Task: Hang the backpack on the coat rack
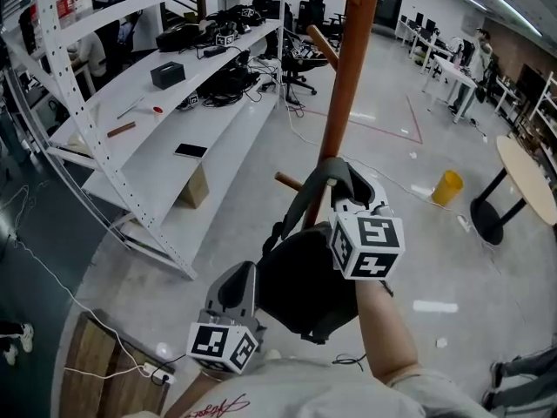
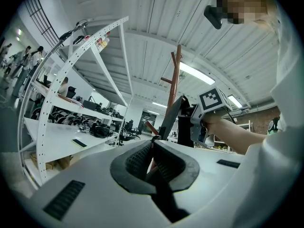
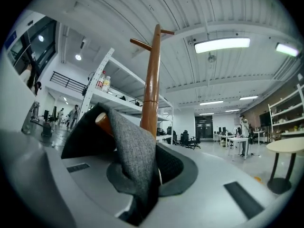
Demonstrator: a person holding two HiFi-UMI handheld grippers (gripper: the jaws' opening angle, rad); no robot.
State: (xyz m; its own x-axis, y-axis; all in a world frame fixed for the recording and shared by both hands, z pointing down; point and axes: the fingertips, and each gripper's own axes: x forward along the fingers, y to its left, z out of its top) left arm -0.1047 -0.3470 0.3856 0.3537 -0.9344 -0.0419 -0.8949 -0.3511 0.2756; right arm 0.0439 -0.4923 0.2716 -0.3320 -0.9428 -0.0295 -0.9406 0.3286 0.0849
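The brown wooden coat rack (image 1: 348, 85) stands just ahead, with a short peg (image 1: 290, 181) low on its left. The dark backpack (image 1: 305, 290) hangs between my two grippers, close to the pole. My right gripper (image 1: 341, 184) is shut on the backpack's grey top strap (image 3: 130, 151). In the right gripper view that strap drapes over the peg's end (image 3: 101, 119). Lower left, my left gripper (image 1: 258, 274) is shut on the backpack's side; a dark strip (image 2: 161, 184) runs out between its pads. The left gripper view also shows the right gripper (image 2: 199, 122) beside the pole (image 2: 175, 80).
A white shelving rack (image 1: 174, 129) with tools and cables fills the left. A yellow bucket (image 1: 447, 186) and a round table (image 1: 531, 177) stand to the right. A wooden pallet (image 1: 96, 364) lies at the lower left. People (image 1: 474, 64) work at far desks.
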